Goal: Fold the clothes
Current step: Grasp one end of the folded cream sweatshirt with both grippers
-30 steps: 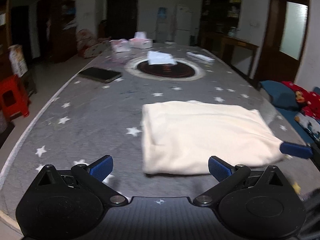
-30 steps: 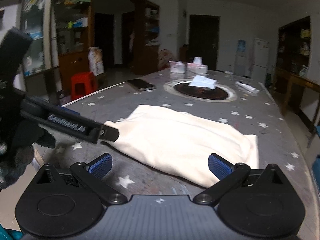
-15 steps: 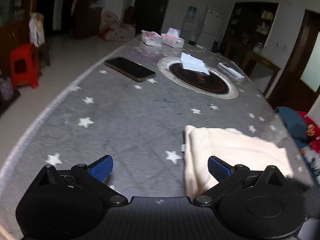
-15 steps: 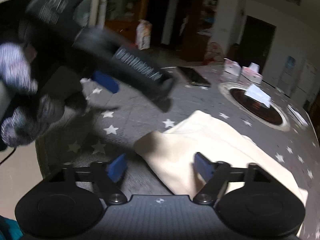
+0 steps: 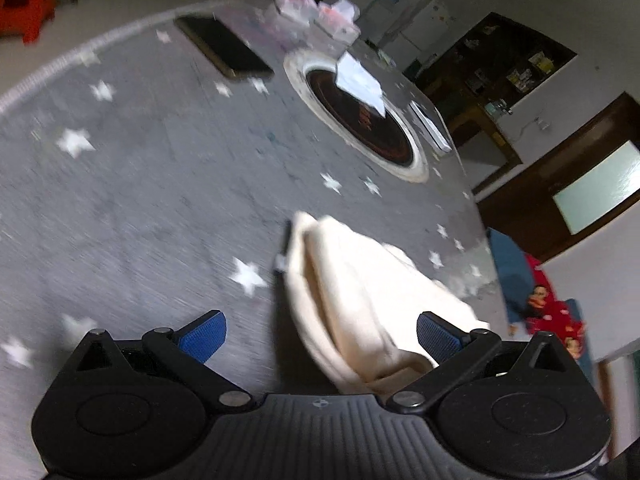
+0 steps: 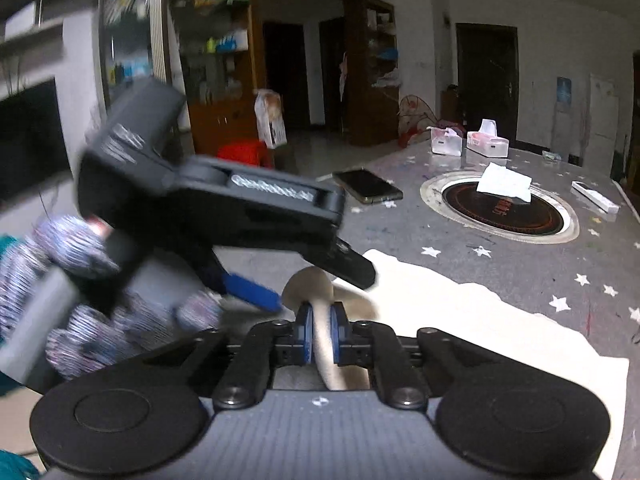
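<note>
Right gripper [image 6: 321, 334]: jaws drawn narrow and pinching a raised fold at the near corner of the cream garment [image 6: 472, 320]; the blue pads [image 6: 306, 334] press the cloth from both sides; from this pinch the garment runs out toward 2 o'clock across the worktop [image 6: 520, 256], its long axis lying along that line, its far end low and flat.

Left gripper [image 5: 318, 334]: jaws spread wide and holding nothing; the same garment [image 5: 352, 300] lies between the pads right of centre, nearest the right pad [image 5: 436, 338], its folded edge rising toward 12 o'clock; whether the pad touches the cloth cannot be told, the view being blurred; in the right wrist view the left gripper [image 6: 296, 280] stands at 10 o'clock from the pinch, just beside the lifted corner, with the gloved hand [image 6: 80, 280] behind it at 9 o'clock.

Judgement: the right gripper is the nearer and already has the cloth; the coming move would seem to turn on the left jaws shifting toward 3 o'clock to centre on that edge before shutting.

Beyond, toward 12 and 1 o'clock: a phone [image 6: 368, 186], a round inset hotplate [image 6: 500, 208] bearing a white tissue [image 6: 504, 182], all well apart from the garment.
</note>
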{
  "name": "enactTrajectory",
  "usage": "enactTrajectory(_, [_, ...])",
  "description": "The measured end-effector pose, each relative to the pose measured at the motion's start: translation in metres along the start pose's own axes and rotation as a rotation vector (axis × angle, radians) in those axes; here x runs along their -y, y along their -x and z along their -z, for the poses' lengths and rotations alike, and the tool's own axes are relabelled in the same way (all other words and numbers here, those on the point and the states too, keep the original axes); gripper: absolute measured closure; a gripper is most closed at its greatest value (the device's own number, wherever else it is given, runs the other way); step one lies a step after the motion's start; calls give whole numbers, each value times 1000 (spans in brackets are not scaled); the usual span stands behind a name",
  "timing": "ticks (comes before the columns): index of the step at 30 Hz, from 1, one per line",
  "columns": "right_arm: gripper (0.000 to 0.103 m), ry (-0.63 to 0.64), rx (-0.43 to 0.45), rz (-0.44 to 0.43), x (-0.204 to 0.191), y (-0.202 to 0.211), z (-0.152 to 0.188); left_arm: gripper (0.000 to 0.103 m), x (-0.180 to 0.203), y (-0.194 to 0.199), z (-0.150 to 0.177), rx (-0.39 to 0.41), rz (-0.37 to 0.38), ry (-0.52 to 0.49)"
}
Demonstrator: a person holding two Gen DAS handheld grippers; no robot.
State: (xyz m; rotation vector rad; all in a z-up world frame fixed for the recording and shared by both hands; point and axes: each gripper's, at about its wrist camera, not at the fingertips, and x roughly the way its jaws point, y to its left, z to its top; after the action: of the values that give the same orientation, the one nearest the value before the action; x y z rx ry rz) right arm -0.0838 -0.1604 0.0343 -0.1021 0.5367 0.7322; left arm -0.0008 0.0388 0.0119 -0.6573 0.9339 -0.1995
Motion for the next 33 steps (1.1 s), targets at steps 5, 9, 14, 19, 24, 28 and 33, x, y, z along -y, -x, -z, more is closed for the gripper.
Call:
enactTrajectory(5, [100,-8,28,-43,0,14,2,25,5,-10,-1,-2,36,7])
enactTrajectory(9, [90,-11,26,-10,5,19,6,44,2,-12,-3,2,30,16])
enactTrajectory(14, [69,-63,8,121,35,36,18,50,-6,-6,-1,20,17,15])
enactTrajectory(19, [64,-57,-18,151,44,40,22,70,-9,-6,-4,13,14,26])
enactTrajectory(24, [48,118,-61,48,2,12,19,75,-10,0,-9,20,14,25])
enactTrajectory(28, [48,266,-98,22,-33,-24,19,74,-17,9,-10,25,14,33])
enactTrajectory(33, [52,353,-143,76,-47,-57,19,53,-29,25,-11,53,13,49])
